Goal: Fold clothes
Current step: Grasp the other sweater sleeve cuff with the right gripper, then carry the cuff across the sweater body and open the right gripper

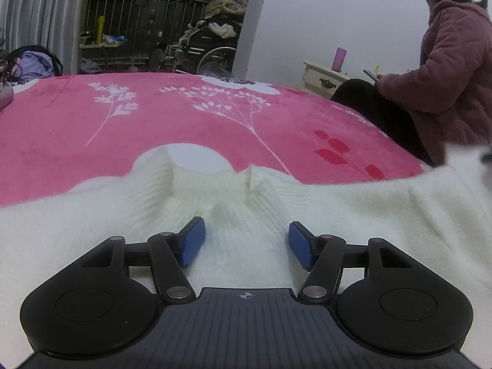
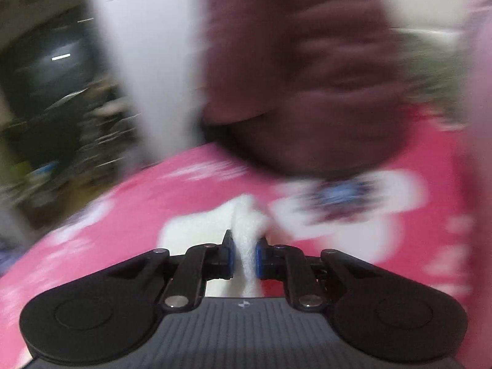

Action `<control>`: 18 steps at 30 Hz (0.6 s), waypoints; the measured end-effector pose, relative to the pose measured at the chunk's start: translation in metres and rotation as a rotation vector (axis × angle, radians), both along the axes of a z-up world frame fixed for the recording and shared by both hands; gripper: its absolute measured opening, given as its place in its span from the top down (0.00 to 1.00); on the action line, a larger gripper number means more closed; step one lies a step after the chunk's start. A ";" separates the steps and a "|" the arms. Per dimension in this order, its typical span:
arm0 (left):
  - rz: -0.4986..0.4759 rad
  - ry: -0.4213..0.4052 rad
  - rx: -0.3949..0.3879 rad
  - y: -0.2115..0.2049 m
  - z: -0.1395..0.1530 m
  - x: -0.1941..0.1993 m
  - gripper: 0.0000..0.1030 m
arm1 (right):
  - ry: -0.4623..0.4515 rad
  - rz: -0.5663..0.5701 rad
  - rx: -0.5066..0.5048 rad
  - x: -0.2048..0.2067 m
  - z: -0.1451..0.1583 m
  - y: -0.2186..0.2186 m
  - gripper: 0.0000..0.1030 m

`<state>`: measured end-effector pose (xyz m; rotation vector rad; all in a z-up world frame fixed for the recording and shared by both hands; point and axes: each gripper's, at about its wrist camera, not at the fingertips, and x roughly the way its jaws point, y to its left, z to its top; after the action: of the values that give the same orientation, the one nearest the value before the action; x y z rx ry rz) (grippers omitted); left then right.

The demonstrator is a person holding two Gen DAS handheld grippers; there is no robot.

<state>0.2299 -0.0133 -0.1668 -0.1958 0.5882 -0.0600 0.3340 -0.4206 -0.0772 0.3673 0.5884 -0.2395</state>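
One white knit sweater [image 1: 246,203] lies spread on your pink floral blanket [image 1: 153,117], collar away from you. Two grippers: your left gripper [image 1: 247,243] hovers over the collar area, jaws spread, nothing between; your right gripper [image 2: 245,253] pinches a fold of sweater, view blurred. One person [image 1: 452,70] stands bedside.

Pink floral blanket [image 1: 153,129]; wheelchair [image 1: 196,52]; nightstand [image 1: 323,77]; purple cup [image 1: 339,58].
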 end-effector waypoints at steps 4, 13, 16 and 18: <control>0.003 0.002 0.006 -0.001 0.000 0.000 0.41 | 0.055 -0.117 0.038 -0.019 -0.008 -0.032 0.87; 0.015 0.008 -0.003 0.000 0.000 0.000 0.41 | -0.270 0.110 0.018 -0.095 0.089 0.007 0.87; 0.015 0.014 0.023 -0.004 0.000 0.001 0.41 | -0.404 0.244 -0.010 -0.156 0.135 0.023 0.87; 0.017 0.019 0.044 -0.007 0.000 0.002 0.41 | -0.471 0.377 -0.093 -0.190 0.153 0.043 0.87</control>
<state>0.2316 -0.0202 -0.1664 -0.1588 0.6066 -0.0292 0.1438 -0.3775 0.0760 0.2055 0.1724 0.1813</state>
